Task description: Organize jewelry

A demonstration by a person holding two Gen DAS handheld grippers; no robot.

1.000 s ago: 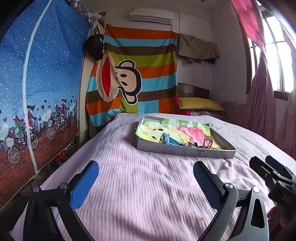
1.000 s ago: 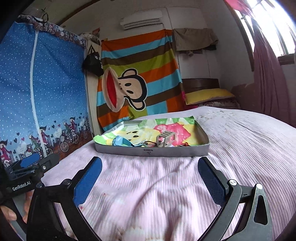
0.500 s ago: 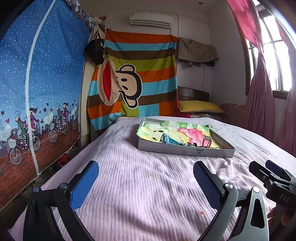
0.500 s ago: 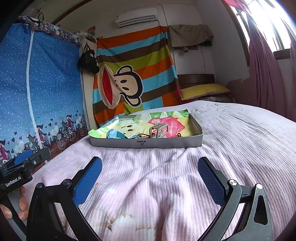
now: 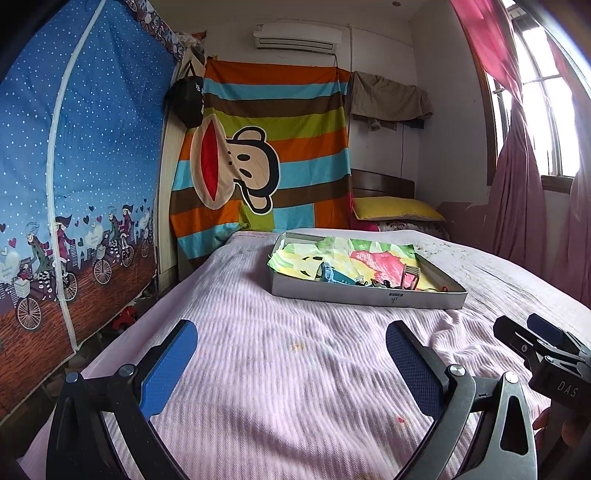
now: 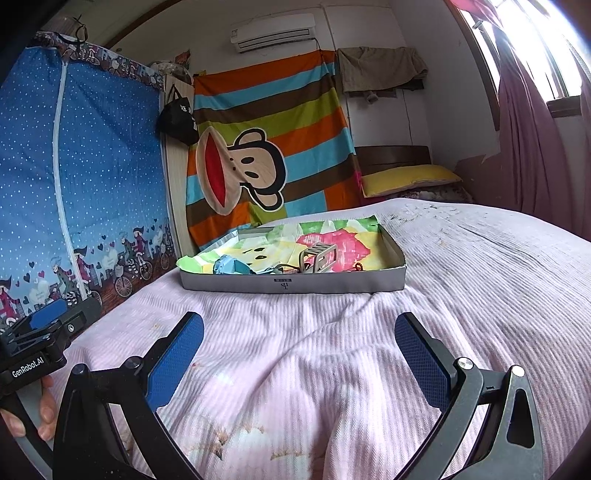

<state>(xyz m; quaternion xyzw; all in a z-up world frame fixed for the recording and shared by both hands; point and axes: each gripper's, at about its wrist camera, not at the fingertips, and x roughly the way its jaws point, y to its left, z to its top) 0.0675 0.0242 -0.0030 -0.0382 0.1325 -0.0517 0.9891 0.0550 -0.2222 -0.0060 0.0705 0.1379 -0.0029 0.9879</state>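
Jewelry (image 6: 284,271) lies jumbled in tray (image 6: 295,286) — nearer than a second ago; my left gripper (image 5: 291,354) and right gripper (image 6: 299,350) hang wide, empty — approach stage, I judge.

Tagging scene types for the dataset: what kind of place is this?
A home bedroom, most likely. The work surface is a bed with a pink cover, a yellow pillow lies at its head, and an air conditioner hangs on the wall. The jewelry tray sits on the bed.
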